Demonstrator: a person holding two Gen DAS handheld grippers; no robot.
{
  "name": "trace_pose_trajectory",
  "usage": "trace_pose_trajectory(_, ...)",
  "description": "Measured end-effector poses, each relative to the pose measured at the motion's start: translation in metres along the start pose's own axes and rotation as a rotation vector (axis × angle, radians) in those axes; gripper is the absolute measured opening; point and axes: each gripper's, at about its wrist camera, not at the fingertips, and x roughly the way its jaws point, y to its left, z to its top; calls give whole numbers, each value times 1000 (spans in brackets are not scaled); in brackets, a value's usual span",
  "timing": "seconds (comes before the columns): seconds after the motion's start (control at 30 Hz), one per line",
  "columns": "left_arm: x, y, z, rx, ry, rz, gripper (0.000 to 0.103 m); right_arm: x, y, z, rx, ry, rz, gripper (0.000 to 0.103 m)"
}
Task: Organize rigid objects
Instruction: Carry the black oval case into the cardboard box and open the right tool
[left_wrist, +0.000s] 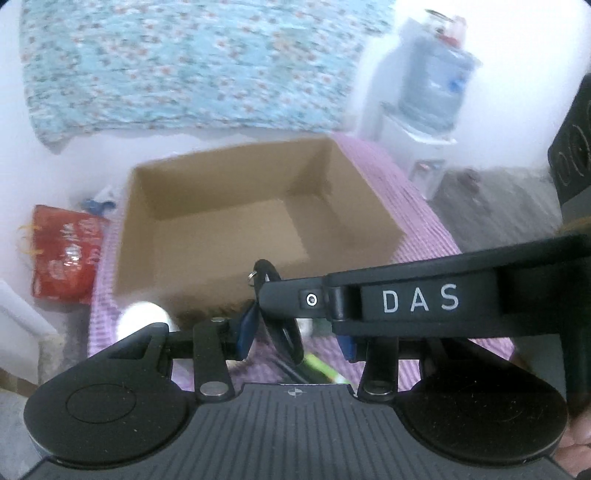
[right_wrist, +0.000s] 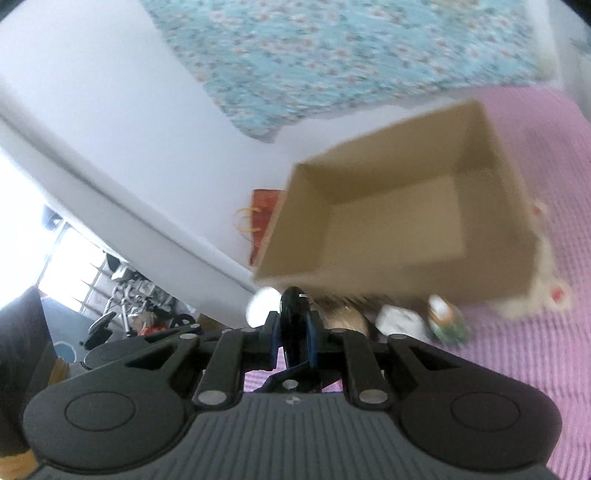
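A black oval thing with a small key ring (right_wrist: 293, 314) is pinched edge-on between the blue pads of my right gripper (right_wrist: 294, 330), which is shut on it. In the left wrist view the same black thing (left_wrist: 266, 273) hangs off the right gripper's long finger (left_wrist: 406, 299), which reaches in from the right. My left gripper (left_wrist: 295, 338) stands part open around its lower end, with a gap on the right side. An open cardboard box (left_wrist: 221, 184), its bottom bare, lies just beyond both grippers (right_wrist: 369, 166). Everything is blurred.
A pink checked cloth (right_wrist: 517, 369) covers the surface. In front of the box lie a white packet (right_wrist: 400, 319), a green-and-white bottle (right_wrist: 447, 321) and a white round thing (left_wrist: 144, 314). A red bag (left_wrist: 62, 251) leans at the left, a water dispenser (left_wrist: 432, 96) stands at the right.
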Motion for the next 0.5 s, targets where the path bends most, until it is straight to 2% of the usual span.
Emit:
trace_pose_trajectory(0.23, 19, 45, 39, -69, 16, 58, 44, 47, 23, 57, -20, 42, 63, 16)
trace_pose_trajectory(0.5, 66, 80, 79, -106, 107, 122, 44, 113, -5, 113, 92, 127, 92, 16)
